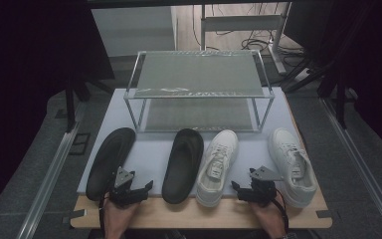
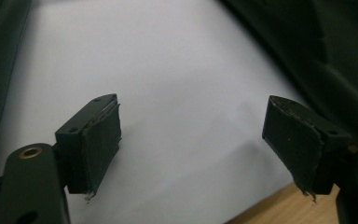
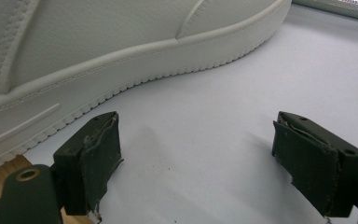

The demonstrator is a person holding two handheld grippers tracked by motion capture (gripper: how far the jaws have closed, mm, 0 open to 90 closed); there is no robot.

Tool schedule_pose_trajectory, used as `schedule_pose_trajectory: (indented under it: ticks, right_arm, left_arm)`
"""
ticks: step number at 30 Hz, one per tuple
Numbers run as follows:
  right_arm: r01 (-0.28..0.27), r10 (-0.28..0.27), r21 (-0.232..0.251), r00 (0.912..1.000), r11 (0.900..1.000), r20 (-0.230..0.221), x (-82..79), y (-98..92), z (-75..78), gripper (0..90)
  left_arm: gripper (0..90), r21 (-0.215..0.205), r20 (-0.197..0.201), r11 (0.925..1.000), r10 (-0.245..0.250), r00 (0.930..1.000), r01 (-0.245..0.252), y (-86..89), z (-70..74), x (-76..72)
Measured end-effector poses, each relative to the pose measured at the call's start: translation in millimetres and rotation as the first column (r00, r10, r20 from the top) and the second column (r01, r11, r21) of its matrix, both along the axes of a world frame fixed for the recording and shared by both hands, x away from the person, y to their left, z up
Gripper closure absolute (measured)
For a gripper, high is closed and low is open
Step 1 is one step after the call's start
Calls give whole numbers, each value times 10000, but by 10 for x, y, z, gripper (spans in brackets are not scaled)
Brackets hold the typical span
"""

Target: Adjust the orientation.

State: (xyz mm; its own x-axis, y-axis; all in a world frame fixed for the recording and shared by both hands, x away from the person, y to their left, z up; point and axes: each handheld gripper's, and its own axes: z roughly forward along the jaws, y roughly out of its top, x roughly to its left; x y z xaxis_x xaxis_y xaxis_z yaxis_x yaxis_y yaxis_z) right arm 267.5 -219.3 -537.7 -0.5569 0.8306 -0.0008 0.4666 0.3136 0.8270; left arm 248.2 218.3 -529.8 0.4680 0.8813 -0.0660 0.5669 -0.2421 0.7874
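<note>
Two black slippers (image 1: 110,160) (image 1: 183,164) and two white sneakers (image 1: 219,167) (image 1: 292,164) lie in a row on a pale mat (image 1: 149,154). My left gripper (image 1: 129,185) rests at the mat's near edge between the two slippers. It is open with nothing between its jaws (image 2: 192,116); the black slippers (image 2: 317,51) flank it. My right gripper (image 1: 251,188) sits between the two sneakers, open and holding nothing (image 3: 196,135). The side and sole of a white sneaker (image 3: 98,42) lie just left of its left jaw.
A two-tier metal shoe rack (image 1: 199,89) with mesh shelves stands behind the shoes at the mat's far side. The wooden table edge (image 1: 204,211) runs under my hands. Dark floor and metal rails lie on both sides.
</note>
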Motion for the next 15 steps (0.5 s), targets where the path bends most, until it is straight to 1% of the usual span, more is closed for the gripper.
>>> schedule_pose_trajectory:
  ticks: [1, 2, 4, 8, 13, 15]
  right_arm:
    - [0, 0, 0, 10000, 10000, 0, 0, 0, 0, 157]
    - [0, 0, -2, 10000, 10000, 0, 0, 0, 0, 157]
    - [0, 0, -4, 10000, 10000, -1, 1, 0, 0, 157]
    - [-1, 1, -2, 10000, 10000, 1, 0, 1, 0, 157]
    - [-2, 2, 1, 10000, 10000, -1, 1, 0, 0, 157]
    - [-2, 2, 2, 10000, 10000, -1, 1, 0, 0, 157]
  left_arm:
    - [214, 0, 0, 10000, 0, 10000, 0, 0, 0, 0]
    - [224, -52, 85, 10000, -74, 9999, 75, 4, 43, -18]
    - [240, -229, 177, 9996, -176, 9997, 180, 20, 87, -32]
    - [248, -585, 209, 9980, -217, 9995, 229, 76, 142, -49]
    - [249, -750, 114, 9967, -302, 9995, 309, 125, 168, -18]
    - [250, -843, 60, 9959, -313, 9995, 317, 149, 204, 5]
